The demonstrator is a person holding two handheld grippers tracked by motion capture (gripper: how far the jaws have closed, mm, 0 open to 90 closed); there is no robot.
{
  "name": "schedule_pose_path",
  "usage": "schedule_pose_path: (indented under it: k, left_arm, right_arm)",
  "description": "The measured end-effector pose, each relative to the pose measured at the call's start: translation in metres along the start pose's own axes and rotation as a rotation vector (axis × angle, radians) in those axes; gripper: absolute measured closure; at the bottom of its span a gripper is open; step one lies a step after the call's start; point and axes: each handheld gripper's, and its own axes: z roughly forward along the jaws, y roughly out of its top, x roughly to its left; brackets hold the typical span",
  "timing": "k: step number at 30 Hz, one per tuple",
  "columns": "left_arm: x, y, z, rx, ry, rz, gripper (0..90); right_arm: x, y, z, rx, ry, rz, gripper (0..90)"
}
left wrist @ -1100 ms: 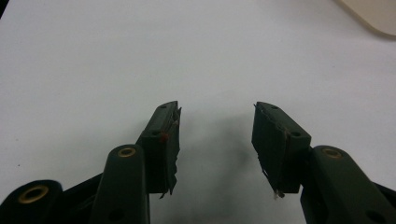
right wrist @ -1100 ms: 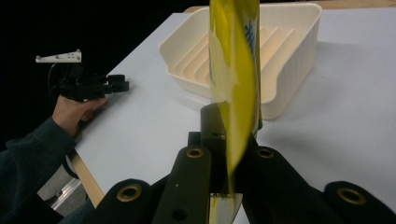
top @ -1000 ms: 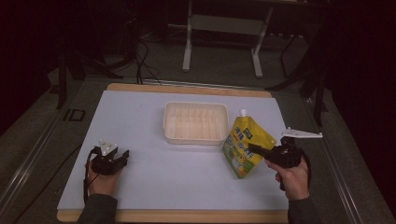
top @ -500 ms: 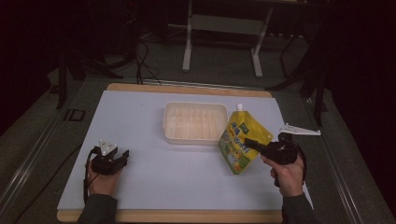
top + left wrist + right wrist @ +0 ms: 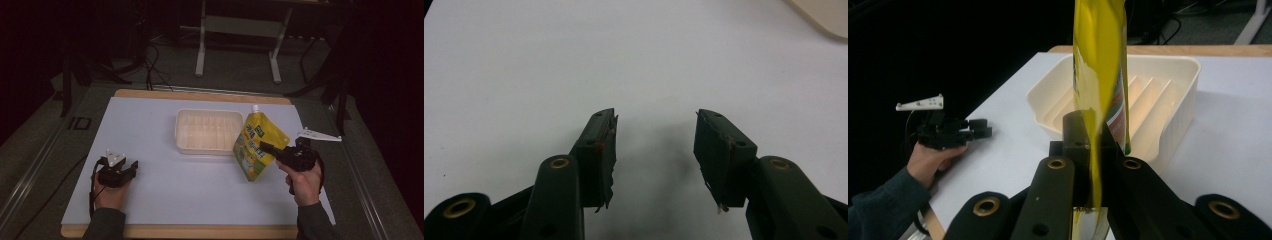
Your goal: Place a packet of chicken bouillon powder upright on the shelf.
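A yellow spouted pouch [image 5: 259, 145] hangs above the table at the right end of a cream plastic tub [image 5: 207, 131], its white cap up and tilted toward the tub. My right gripper [image 5: 266, 148] is shut on the pouch's side; in the right gripper view the pouch [image 5: 1100, 75] rises edge-on from between the jaws, with the ribbed tub [image 5: 1153, 100] behind it. My left gripper [image 5: 129, 169] rests on the white table at the front left, open, with bare table between its fingertips [image 5: 655, 131]. It appears far off in the right gripper view as the left gripper [image 5: 979, 129].
The white table mat [image 5: 160, 190] lies on a wooden board [image 5: 200, 94]. Beyond the far edge are a dark floor, cables and a metal stand [image 5: 237, 30]. The tub's corner [image 5: 824, 17] shows at the top right of the left gripper view.
My right gripper has carried the pouch left and a little up, from beside the tub's right front corner to its right end. The left gripper has stayed still.
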Motion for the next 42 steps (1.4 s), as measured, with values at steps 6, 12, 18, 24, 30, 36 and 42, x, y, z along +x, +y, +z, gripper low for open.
schedule_pose_path:
  k: [6, 12, 18, 24, 30, 36, 42]
  left_arm:
    - [0.0, 0.0, 0.0, 0.0, 0.0, 0.0, 50.7]
    - [0.0, 0.0, 0.0, -0.001, -0.002, -0.001, 50.7]
    - [0.0, 0.0, 0.0, 0.0, -0.002, 0.001, 50.7]
    - [0.001, 0.0, 0.0, -0.001, -0.003, -0.001, 50.6]
    - [0.0, 0.0, 0.0, -0.002, -0.004, -0.002, 50.6]
    - [0.001, 0.0, 0.0, 0.0, -0.005, -0.001, 50.6]
    - [0.001, 0.0, 0.0, -0.001, -0.006, -0.003, 50.6]
  right_arm:
    - [0.002, 0.004, 0.003, -0.027, -0.011, -0.001, 90.0]
    - [0.005, 0.007, 0.009, -0.04, -0.021, -0.003, 90.0]
    - [0.006, 0.009, 0.013, -0.064, -0.038, 0.003, 90.0]
    - [0.005, 0.014, 0.015, -0.096, -0.04, 0.012, 90.0]
    - [0.004, 0.018, 0.019, -0.121, -0.041, 0.025, 90.0]
    - [0.002, 0.02, 0.026, -0.138, -0.035, 0.046, 90.0]
    - [0.002, 0.021, 0.032, -0.143, -0.034, 0.046, 90.0]
